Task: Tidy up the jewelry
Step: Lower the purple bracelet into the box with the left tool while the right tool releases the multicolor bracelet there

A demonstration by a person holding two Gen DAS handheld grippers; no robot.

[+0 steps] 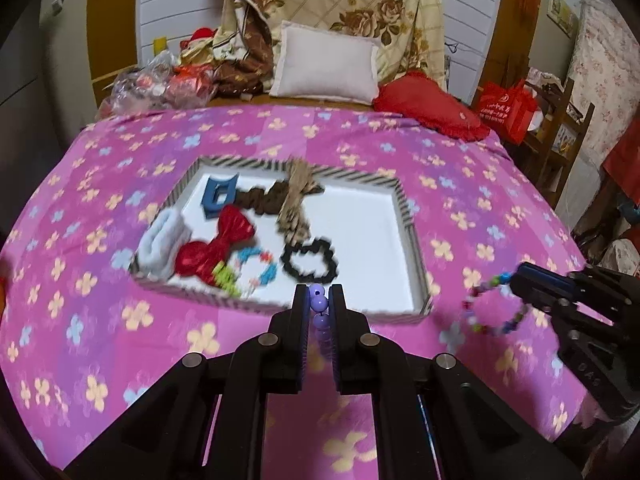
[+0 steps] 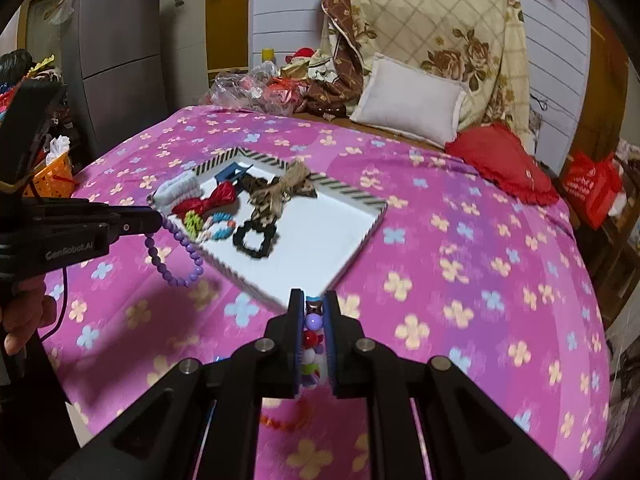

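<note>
My left gripper (image 1: 319,300) is shut on a purple bead bracelet (image 1: 320,312), whose loop (image 2: 176,256) hangs below the left gripper (image 2: 158,216) in the right wrist view. My right gripper (image 2: 313,308) is shut on a multicoloured bead bracelet (image 2: 312,340); its loop (image 1: 492,308) dangles from the right gripper (image 1: 516,280) at the right of the left wrist view. Both hover above the pink flowered bedspread (image 1: 480,184), in front of the white striped-rim tray (image 1: 360,232). The tray holds a red bow (image 1: 216,246), a black scrunchie (image 1: 310,260), a small bead bracelet (image 1: 256,266) and other hair pieces.
A white pillow (image 1: 326,66), a red cushion (image 1: 430,106) and a floral quilt (image 1: 360,8) lie at the bed's head. An orange bead string (image 2: 280,424) lies on the spread under my right gripper. A hand (image 2: 24,316) holds the left tool. An orange basket (image 2: 52,176) stands left.
</note>
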